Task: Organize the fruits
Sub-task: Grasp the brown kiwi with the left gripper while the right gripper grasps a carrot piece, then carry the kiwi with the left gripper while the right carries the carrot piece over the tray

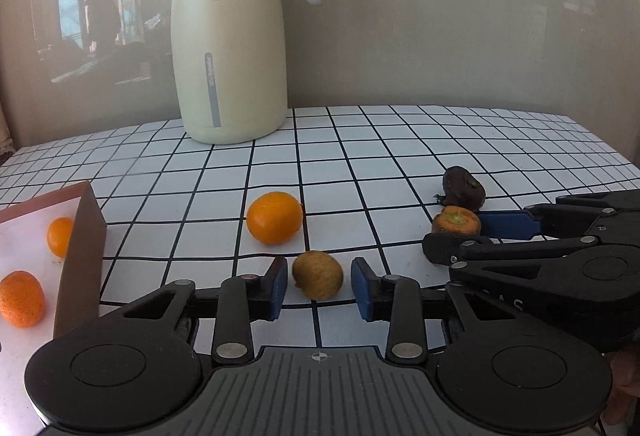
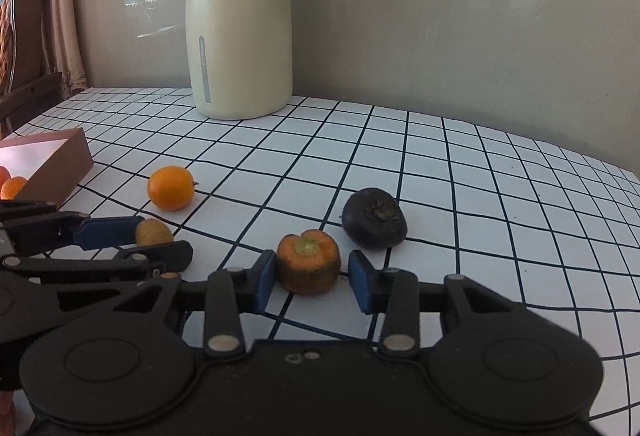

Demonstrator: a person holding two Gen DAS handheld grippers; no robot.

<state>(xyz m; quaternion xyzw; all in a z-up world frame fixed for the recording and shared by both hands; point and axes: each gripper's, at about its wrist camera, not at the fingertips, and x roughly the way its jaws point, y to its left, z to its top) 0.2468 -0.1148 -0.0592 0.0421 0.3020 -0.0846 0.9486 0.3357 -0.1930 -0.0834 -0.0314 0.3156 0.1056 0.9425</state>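
My left gripper [image 1: 319,286] is open around a small brownish-yellow fruit [image 1: 317,275] on the checked tablecloth; its pads stand a little off each side. My right gripper [image 2: 312,278] is open around an orange carrot stub [image 2: 308,262], with the left pad close to it and the right pad apart. A dark shrivelled fruit [image 2: 374,218] lies just beyond the stub. A loose orange [image 1: 274,217] lies past the brownish fruit. A pink box [image 1: 82,236] at the left holds two small oranges [image 1: 21,298]. Each gripper shows in the other's view, the right one [image 1: 452,236] and the left one [image 2: 160,242].
A tall cream thermos jug [image 1: 230,35] with a grey lid stands at the back of the table against the wall. A wooden chair [image 2: 24,35] and curtains are off the table's far left. The tablecloth [image 1: 440,139] stretches to the right.
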